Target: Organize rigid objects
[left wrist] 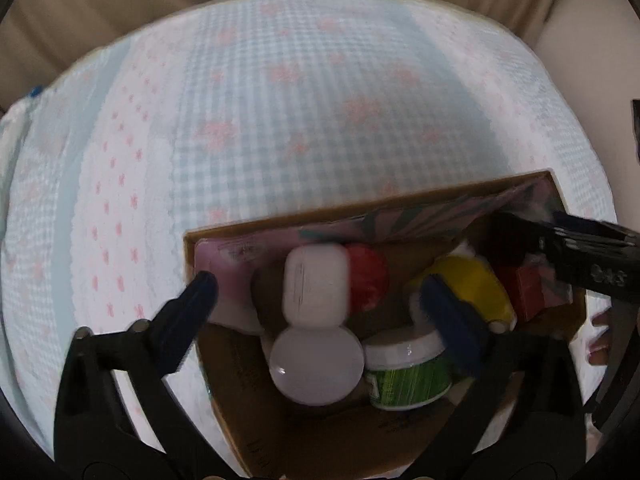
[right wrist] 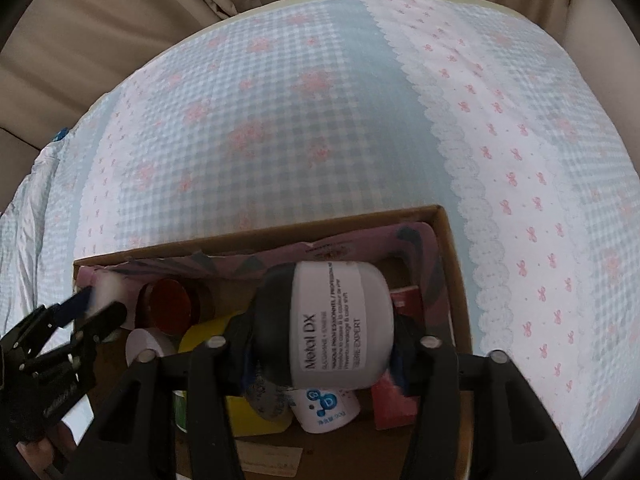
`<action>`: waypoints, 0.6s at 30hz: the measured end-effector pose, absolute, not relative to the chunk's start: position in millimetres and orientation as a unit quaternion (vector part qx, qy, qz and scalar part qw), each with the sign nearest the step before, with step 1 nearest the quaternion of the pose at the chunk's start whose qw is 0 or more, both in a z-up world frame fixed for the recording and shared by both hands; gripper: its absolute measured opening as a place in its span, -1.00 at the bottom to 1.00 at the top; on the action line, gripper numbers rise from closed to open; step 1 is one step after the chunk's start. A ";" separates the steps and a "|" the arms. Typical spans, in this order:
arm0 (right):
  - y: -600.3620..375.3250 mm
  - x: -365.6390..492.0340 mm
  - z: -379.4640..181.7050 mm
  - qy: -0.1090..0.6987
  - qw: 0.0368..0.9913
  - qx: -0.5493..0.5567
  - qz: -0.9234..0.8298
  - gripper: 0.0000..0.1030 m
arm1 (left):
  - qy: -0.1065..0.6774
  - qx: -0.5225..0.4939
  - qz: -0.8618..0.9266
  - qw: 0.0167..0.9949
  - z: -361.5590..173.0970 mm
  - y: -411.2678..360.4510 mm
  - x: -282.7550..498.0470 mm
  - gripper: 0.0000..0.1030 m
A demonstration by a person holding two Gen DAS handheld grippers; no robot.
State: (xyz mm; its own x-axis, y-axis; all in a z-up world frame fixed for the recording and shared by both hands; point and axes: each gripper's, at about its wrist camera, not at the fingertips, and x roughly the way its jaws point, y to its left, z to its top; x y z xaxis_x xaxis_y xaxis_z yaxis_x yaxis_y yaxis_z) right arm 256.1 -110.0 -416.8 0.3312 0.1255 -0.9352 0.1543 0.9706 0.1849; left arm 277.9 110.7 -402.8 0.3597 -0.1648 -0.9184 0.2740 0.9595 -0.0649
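A cardboard box (left wrist: 224, 396) sits on the bed and holds several items. My left gripper (left wrist: 320, 312) is open above it, over a white earbud case (left wrist: 314, 284) and a white round lid (left wrist: 316, 364). A red-lidded jar (left wrist: 366, 278), a yellow bottle (left wrist: 476, 284) and a green-labelled tub (left wrist: 408, 376) lie beside them. My right gripper (right wrist: 324, 344) is shut on a white "Metal DX" jar with a black lid (right wrist: 340, 320), held over the box (right wrist: 452, 272). The left gripper also shows in the right wrist view (right wrist: 94, 308).
A checked blue and pink bedsheet (left wrist: 280, 100) covers the bed around the box. Beige curtains (right wrist: 100, 20) hang behind. A red carton (right wrist: 394, 404), a white bottle (right wrist: 328, 408) and a pink patterned box (left wrist: 420, 220) are also in the cardboard box.
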 end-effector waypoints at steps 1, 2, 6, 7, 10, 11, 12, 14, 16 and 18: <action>-110.1 254.9 -413.7 0.572 0.811 0.119 -0.012 1.00 | 0.548 0.048 -0.135 0.824 -402.5 111.3 278.4 1.00; -109.9 253.0 -409.6 0.565 0.816 0.117 -0.017 1.00 | 0.549 0.045 -0.135 0.824 -403.5 112.3 278.1 1.00; -112.5 247.6 -400.6 0.559 0.820 0.118 -0.029 1.00 | 0.556 0.032 -0.133 0.820 -409.5 116.7 278.4 1.00; -113.7 246.4 -399.9 0.559 0.820 0.121 -0.029 1.00 | 0.557 0.031 -0.132 0.819 -410.1 116.9 278.1 1.00; -116.7 244.1 -400.5 0.563 0.817 0.126 -0.025 1.00 | 0.558 0.032 -0.128 0.819 -410.3 114.0 278.5 1.00; -117.3 243.4 -400.1 0.563 0.816 0.126 -0.024 1.00 | 0.559 0.032 -0.126 0.819 -410.6 112.6 278.9 1.00; -118.8 242.1 -400.2 0.563 0.816 0.127 -0.022 1.00 | 0.558 0.032 -0.125 0.820 -405.4 112.7 273.6 1.00; -121.0 240.2 -399.2 0.564 0.815 0.129 -0.018 1.00 | 0.557 0.031 -0.119 0.821 -399.4 110.9 269.6 1.00; -123.5 236.9 -396.2 0.564 0.815 0.133 -0.012 1.00 | 0.555 0.032 -0.112 0.824 -391.6 109.5 264.0 1.00; -125.3 234.5 -392.0 0.565 0.814 0.134 -0.006 1.00 | 0.551 0.029 -0.102 0.827 -382.3 108.7 259.3 1.00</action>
State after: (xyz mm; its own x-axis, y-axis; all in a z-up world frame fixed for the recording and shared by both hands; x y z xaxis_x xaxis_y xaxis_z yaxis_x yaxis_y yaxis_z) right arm 234.5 -125.3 -392.0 0.3613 0.1413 -0.9217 0.1619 0.9639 0.2112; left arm 259.3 108.7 -382.3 0.3709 -0.1371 -0.9185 0.2009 0.9775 -0.0648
